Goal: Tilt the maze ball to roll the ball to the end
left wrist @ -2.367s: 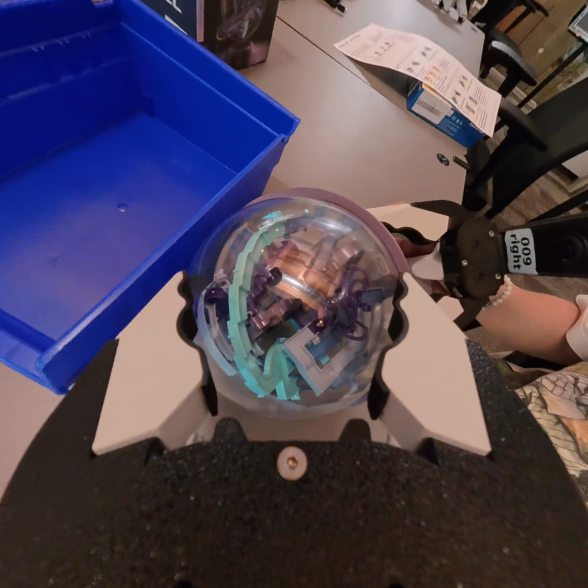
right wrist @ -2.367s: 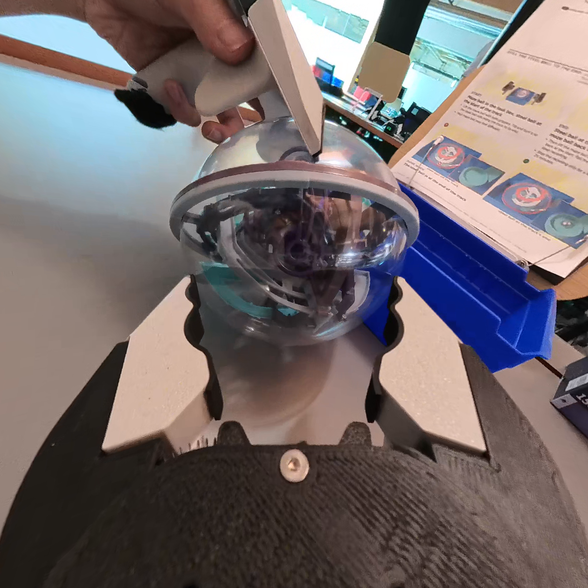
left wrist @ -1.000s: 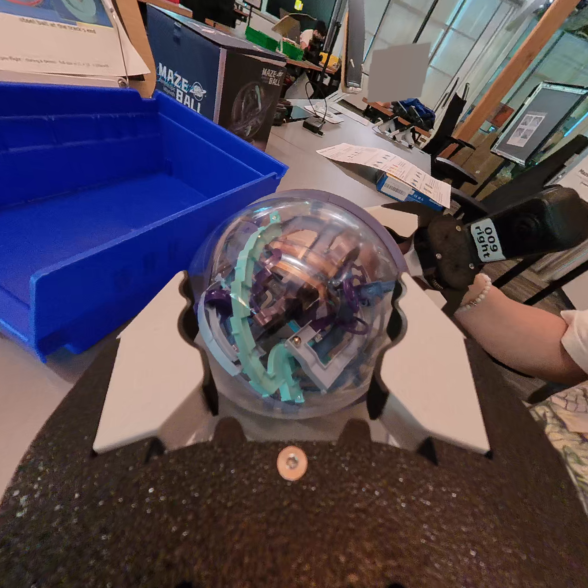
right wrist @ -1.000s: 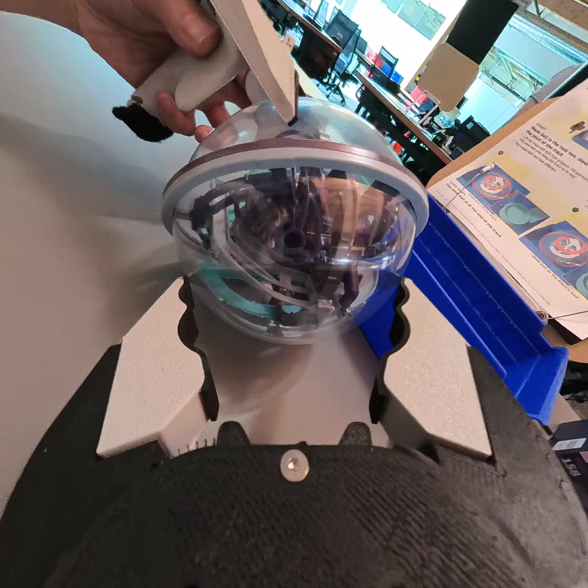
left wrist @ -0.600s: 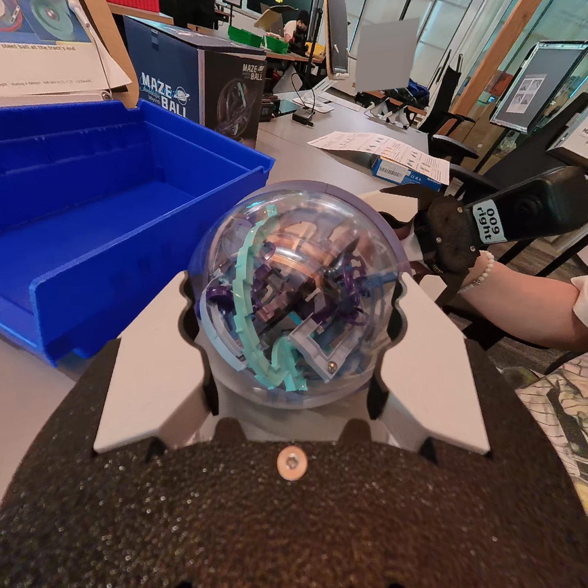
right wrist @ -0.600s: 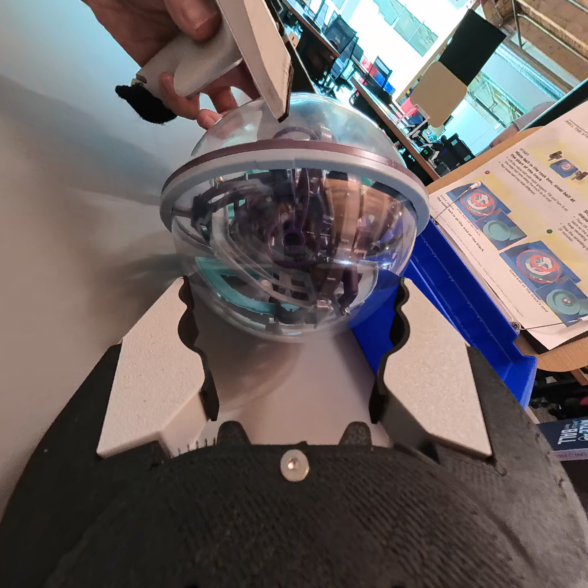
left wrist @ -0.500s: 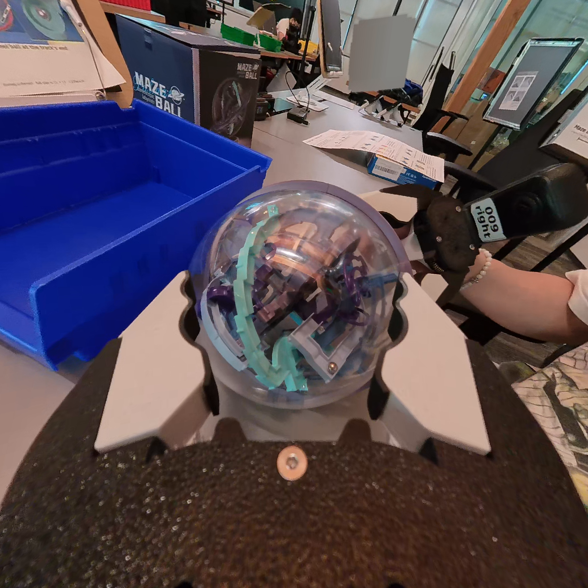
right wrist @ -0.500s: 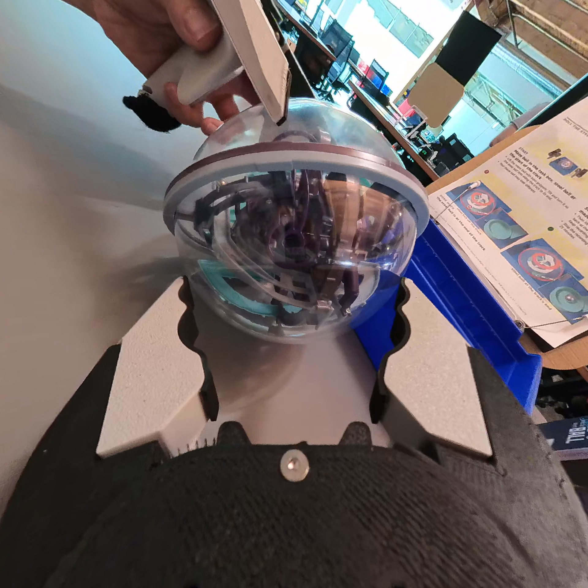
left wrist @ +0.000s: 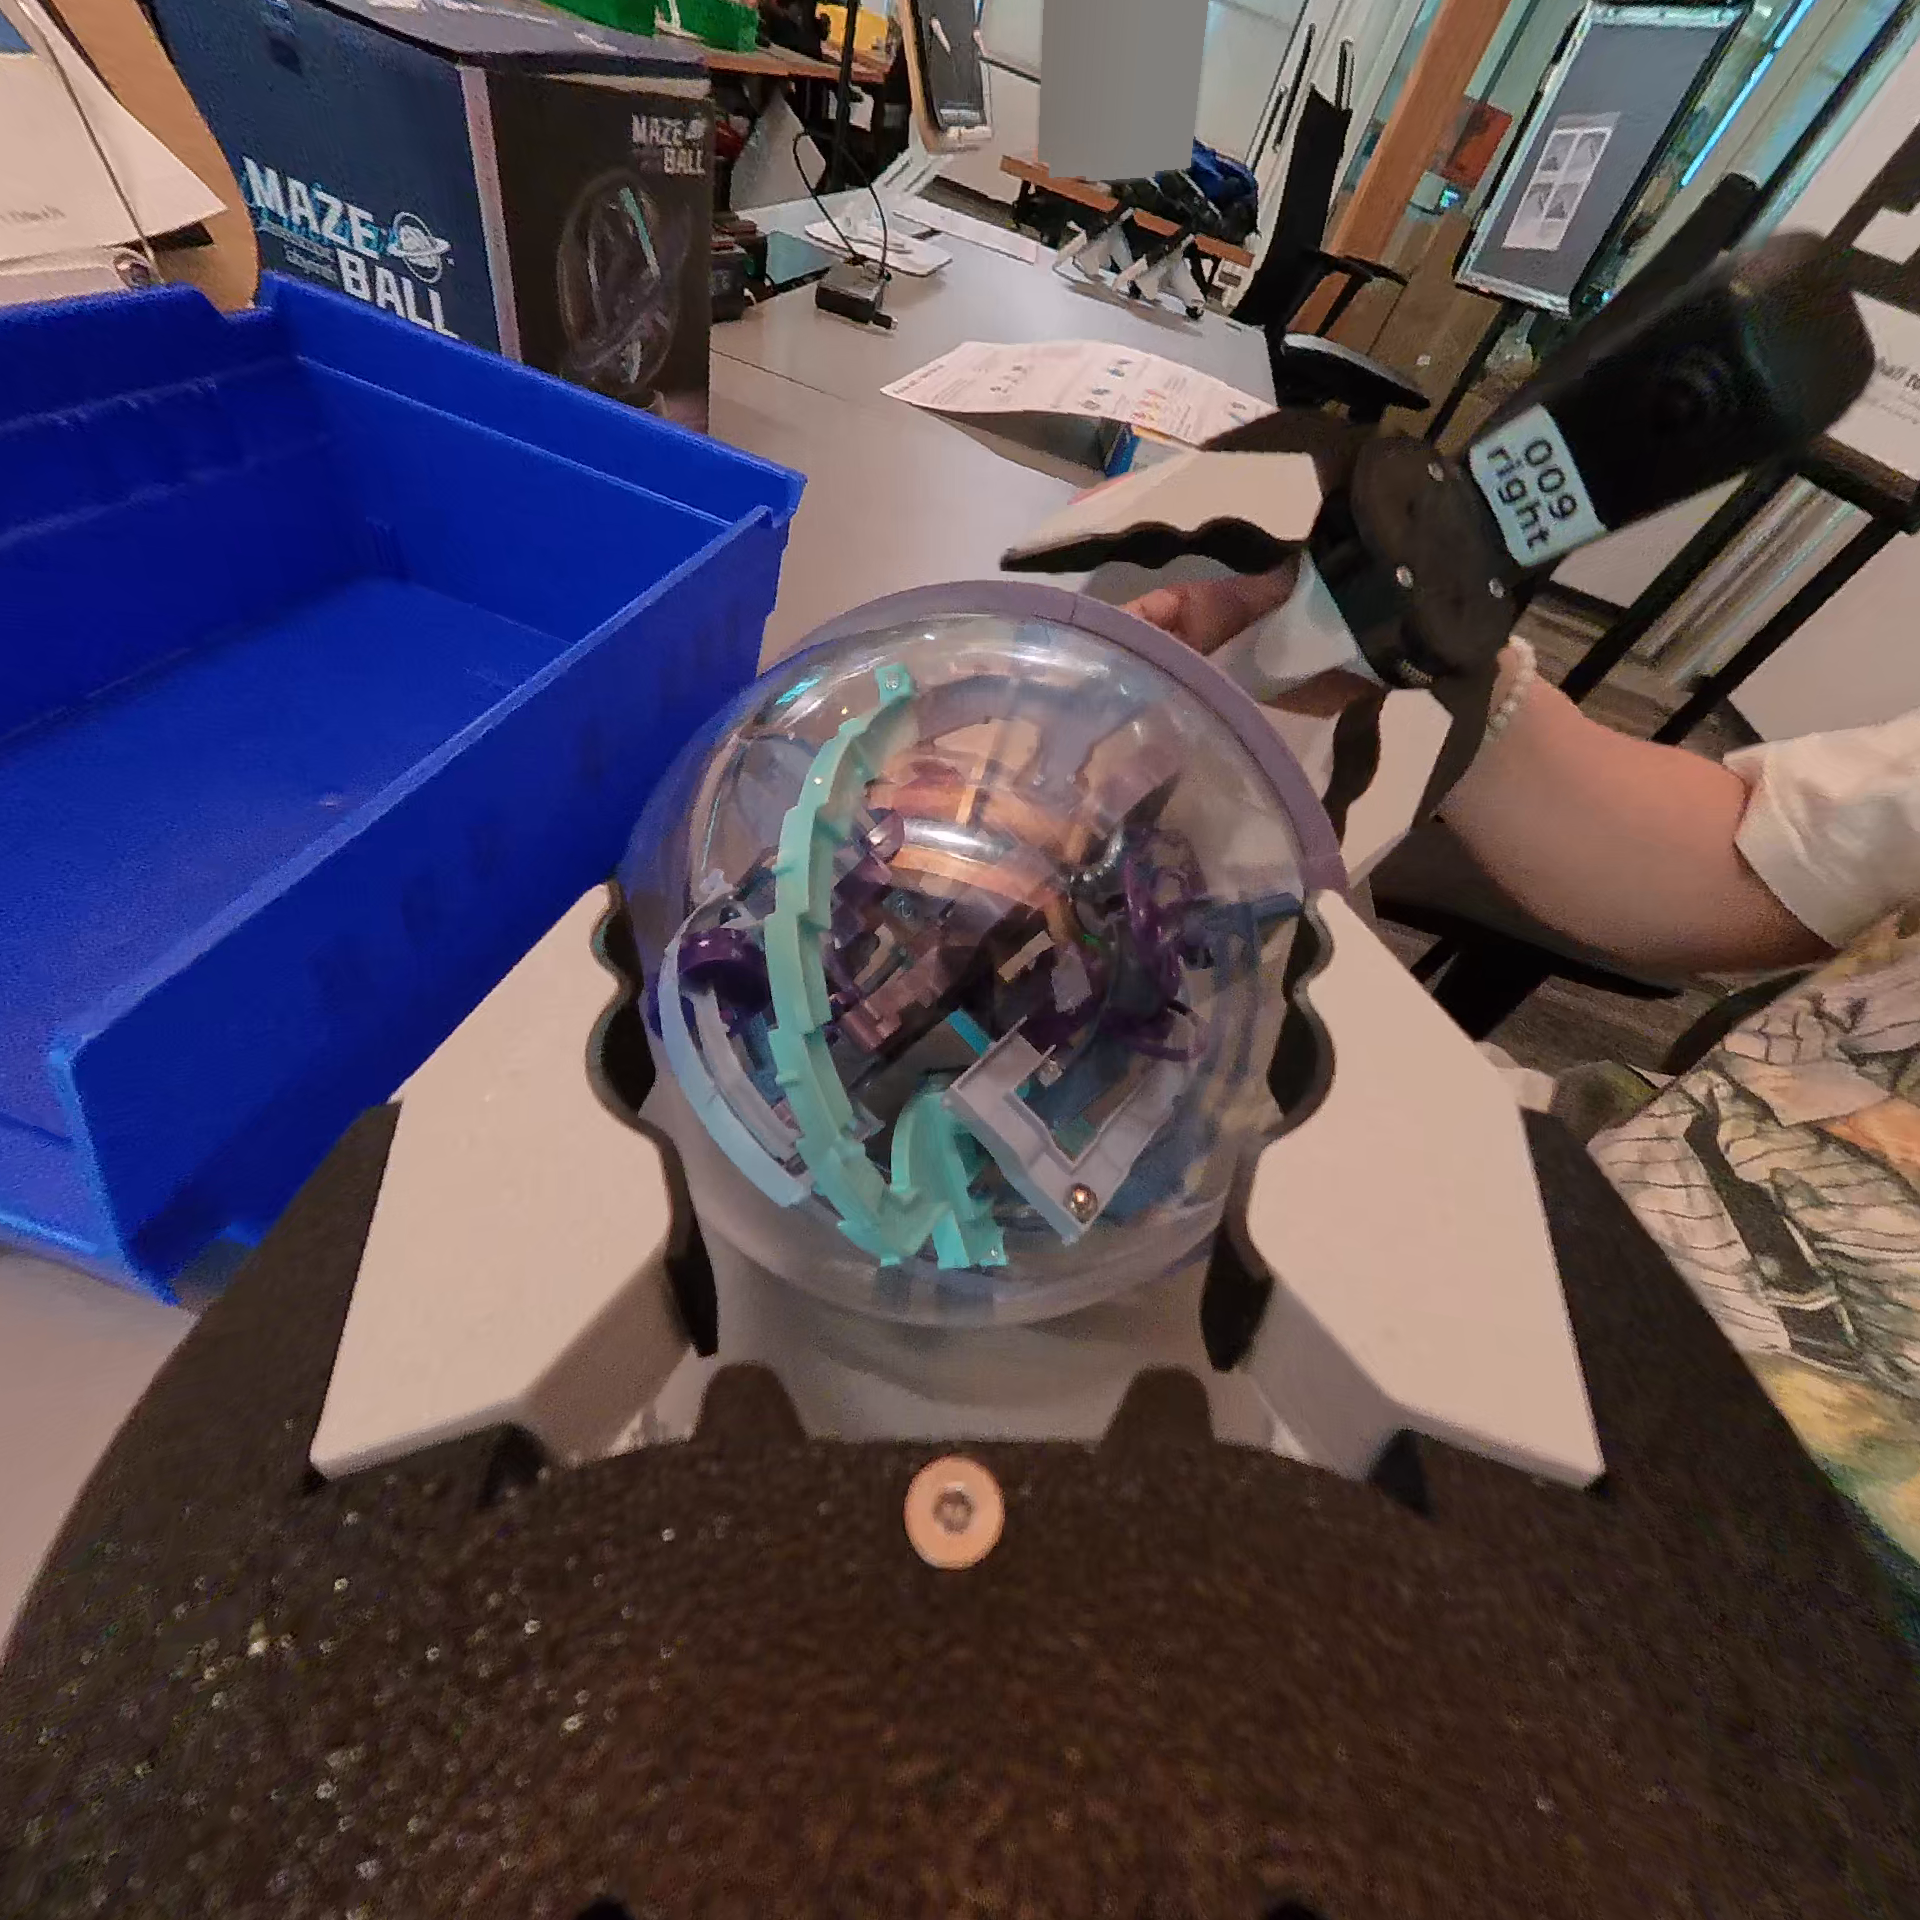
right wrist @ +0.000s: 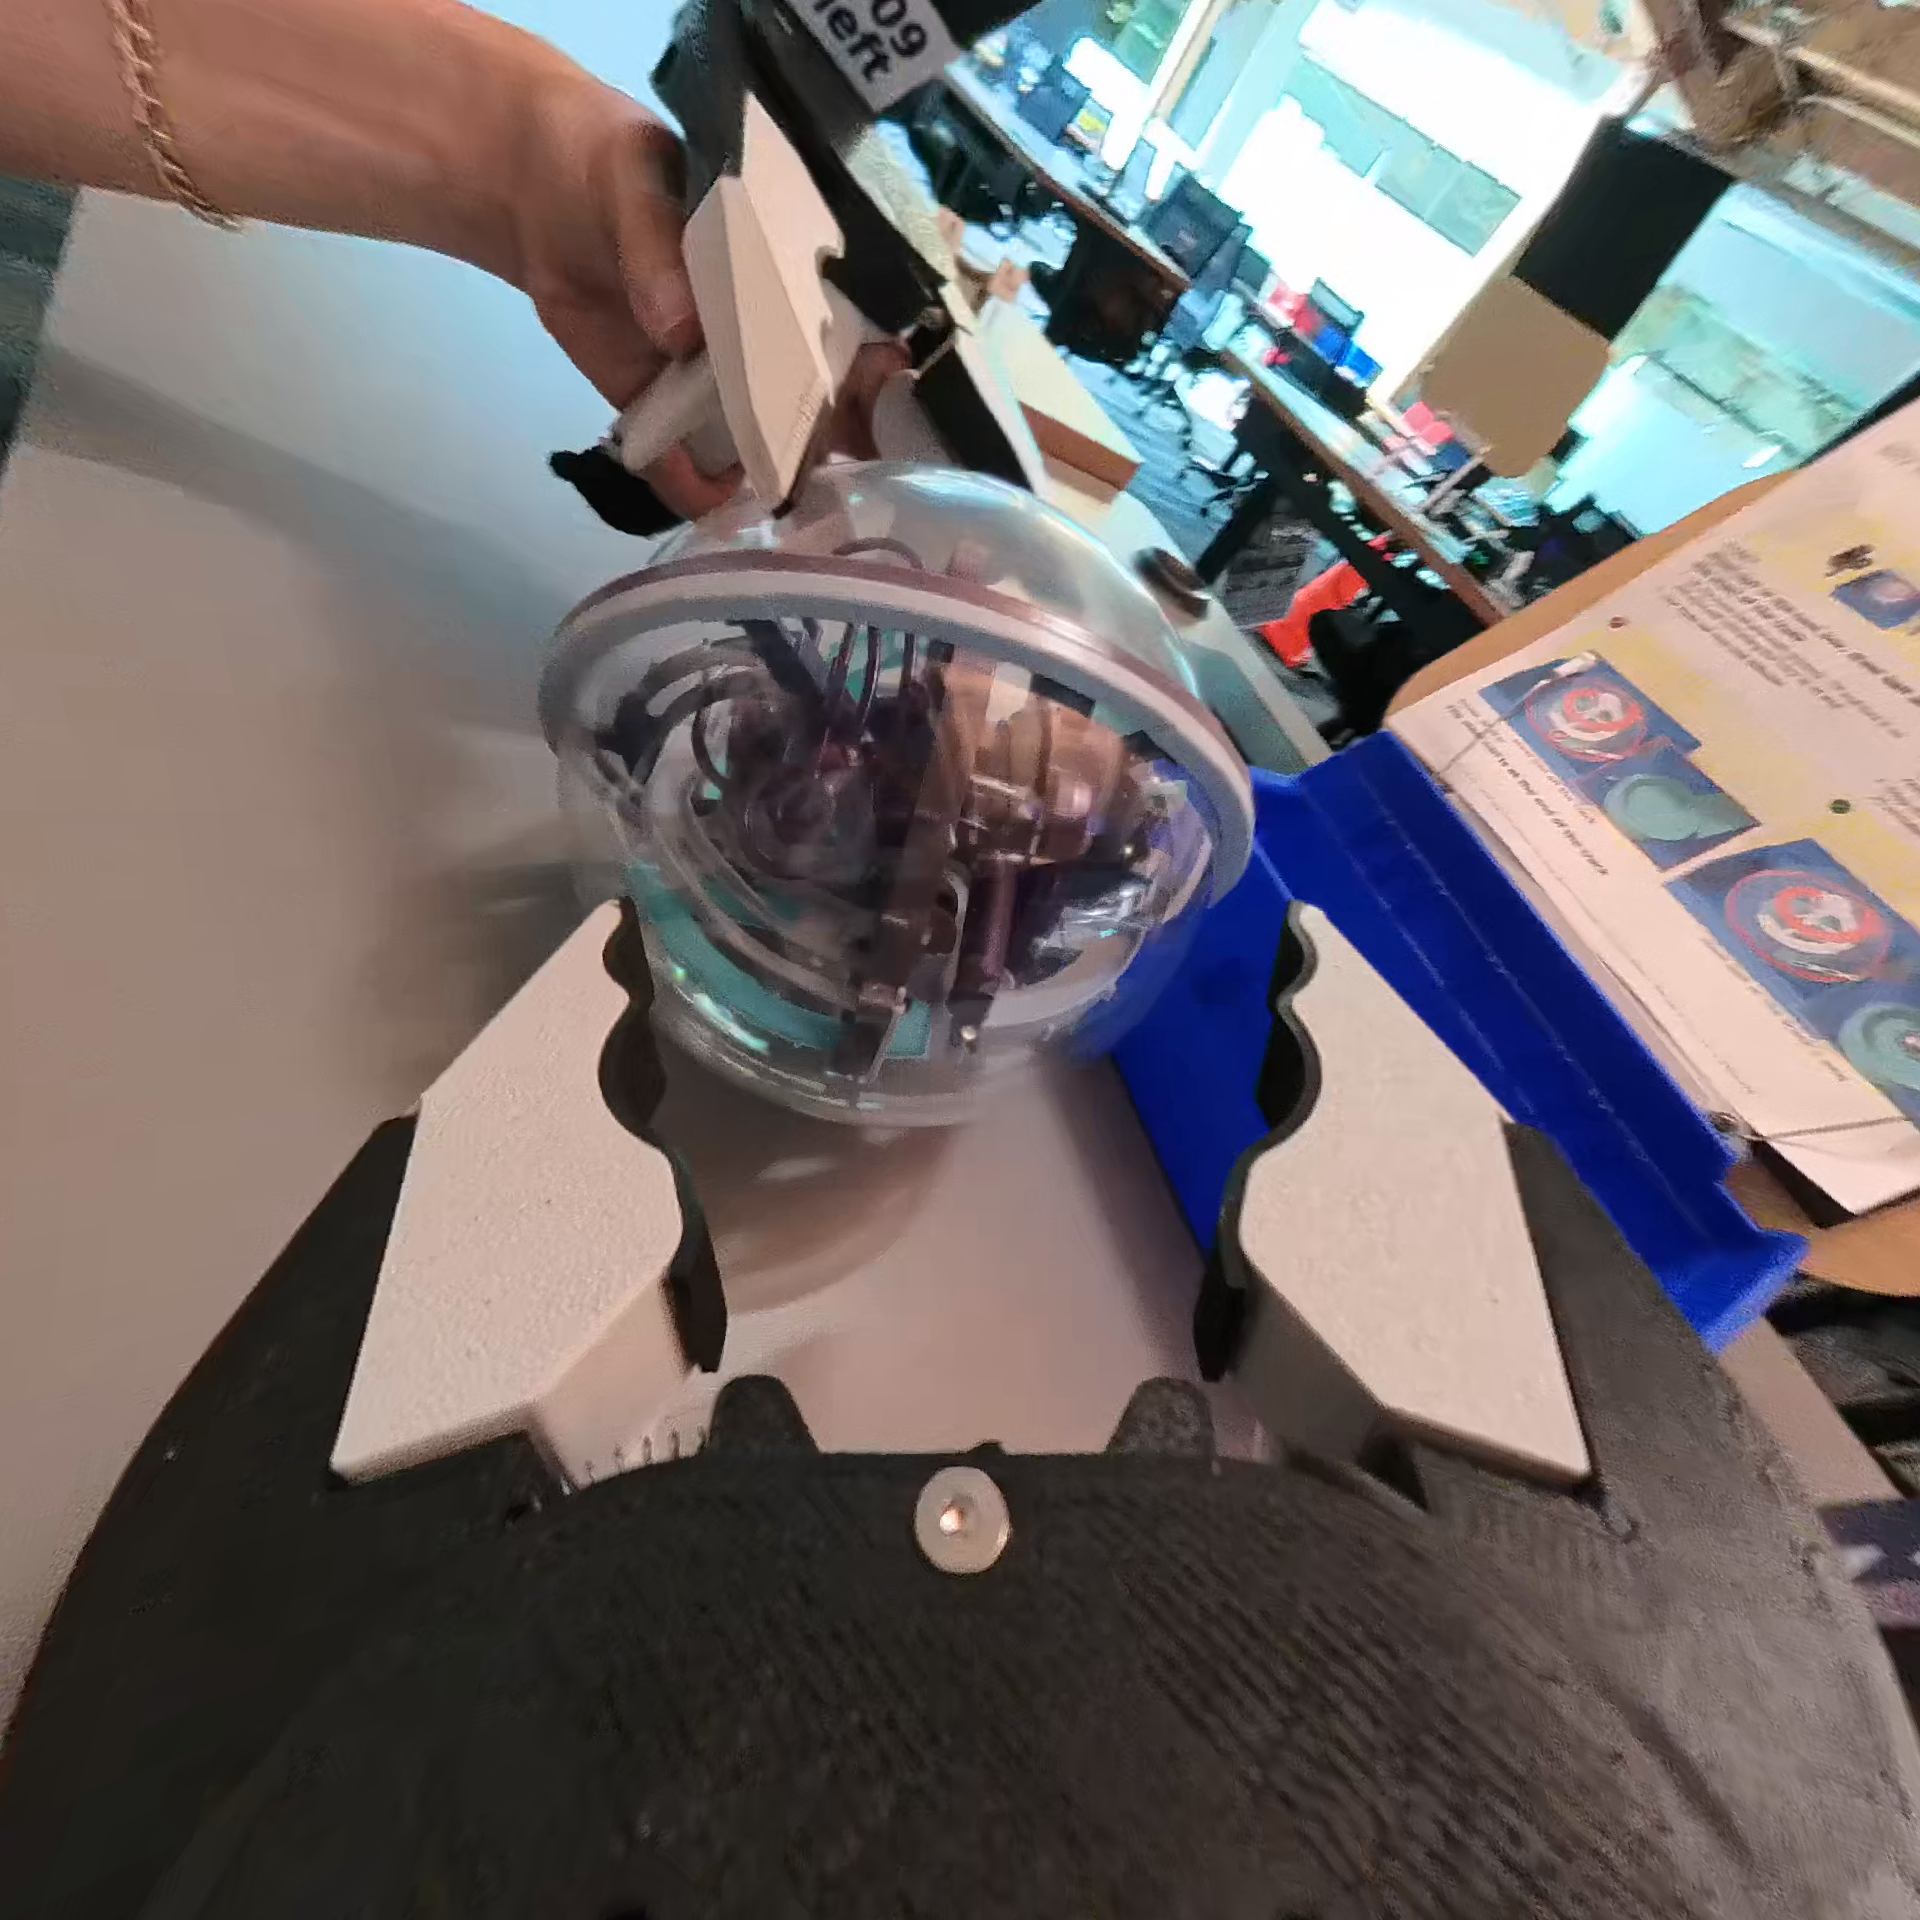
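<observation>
The maze ball (left wrist: 966, 987) is a clear, hard plastic sphere joined at a pale lilac equatorial band. Inside it run stepped tracks in teal, grey and dark purple around a copper-toned core. A small metallic ball (left wrist: 1083, 1200) sits on an angular grey track segment near the lower right of the sphere in the left wrist view.

The left gripper (left wrist: 961, 997) has two flat, pale grey fingers with wavy black inner pads, mounted on a rough, speckled black body. The fingers are clamped on the sphere, the pads pressing its left and right sides.

The right gripper (right wrist: 951, 966) is of the same build, with a ribbed black body. In the right wrist view its pads stand apart from the sphere, with bare table (right wrist: 260, 727) showing in the gap on the left side and blue plastic on the right; the jaws are spread wide and grip nothing. In the left wrist view this gripper (left wrist: 1226, 644) is behind and to the right of the sphere, held by a hand wearing a bead bracelet.

The sphere is held just above the smooth, grey table, beside a rigid blue plastic bin (left wrist: 436, 665). A dark printed carton (left wrist: 468, 208) stands behind the bin. A sheet of illustrated instructions (right wrist: 1714, 810) lies on brown board beyond the bin's far wall.
</observation>
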Demonstrator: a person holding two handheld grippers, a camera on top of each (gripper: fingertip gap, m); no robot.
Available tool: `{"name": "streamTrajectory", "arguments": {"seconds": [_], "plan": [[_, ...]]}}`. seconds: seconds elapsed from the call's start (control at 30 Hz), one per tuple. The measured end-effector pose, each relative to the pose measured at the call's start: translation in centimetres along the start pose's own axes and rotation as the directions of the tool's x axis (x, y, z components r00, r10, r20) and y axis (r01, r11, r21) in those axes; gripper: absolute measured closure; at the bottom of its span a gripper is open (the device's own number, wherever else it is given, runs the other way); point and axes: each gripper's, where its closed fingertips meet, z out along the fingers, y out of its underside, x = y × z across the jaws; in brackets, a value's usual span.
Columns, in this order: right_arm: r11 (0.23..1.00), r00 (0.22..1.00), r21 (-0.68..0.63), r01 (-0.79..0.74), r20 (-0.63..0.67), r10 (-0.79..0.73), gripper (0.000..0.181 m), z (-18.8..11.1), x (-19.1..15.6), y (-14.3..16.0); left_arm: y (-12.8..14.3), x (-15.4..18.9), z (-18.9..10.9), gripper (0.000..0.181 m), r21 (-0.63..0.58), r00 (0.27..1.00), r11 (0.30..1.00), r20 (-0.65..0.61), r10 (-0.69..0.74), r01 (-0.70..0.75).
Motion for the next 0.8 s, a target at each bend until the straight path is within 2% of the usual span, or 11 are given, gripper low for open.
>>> {"name": "streamTrajectory", "arguments": {"seconds": [0.13,0.17,0.5,0.7,0.8], "plan": [[0.999,0.994,-0.034,-0.029,0.107,0.033,0.069,0.9,-1.0,0.6,0.0,0.2,0.2,0.061,-0.046,0.999,0.999,-0.029,0.027,-0.028],[0.999,0.994,-0.048,-0.025,0.104,0.03,0.064,1.1,-1.2,0.9,0.0,0.2,0.3,0.061,-0.055,0.999,0.998,-0.032,0.027,-0.029],[0.996,0.995,-0.04,-0.081,-0.053,0.079,0.054,1.6,-1.6,1.2,-0.1,0.3,0.8,0.061,-0.115,0.998,0.992,-0.041,0.042,-0.046],[0.992,0.992,-0.087,-0.096,-0.095,0.088,0.063,2.0,-2.1,2.2,0.6,-0.5,0.6,0.048,-0.145,0.998,0.989,0.045,0.031,-0.024],[0.994,0.991,-0.059,-0.087,-0.104,0.081,0.065,2.3,-2.0,1.8,0.9,-0.6,0.1,0.048,-0.135,0.999,0.991,0.037,0.014,-0.008]]}}
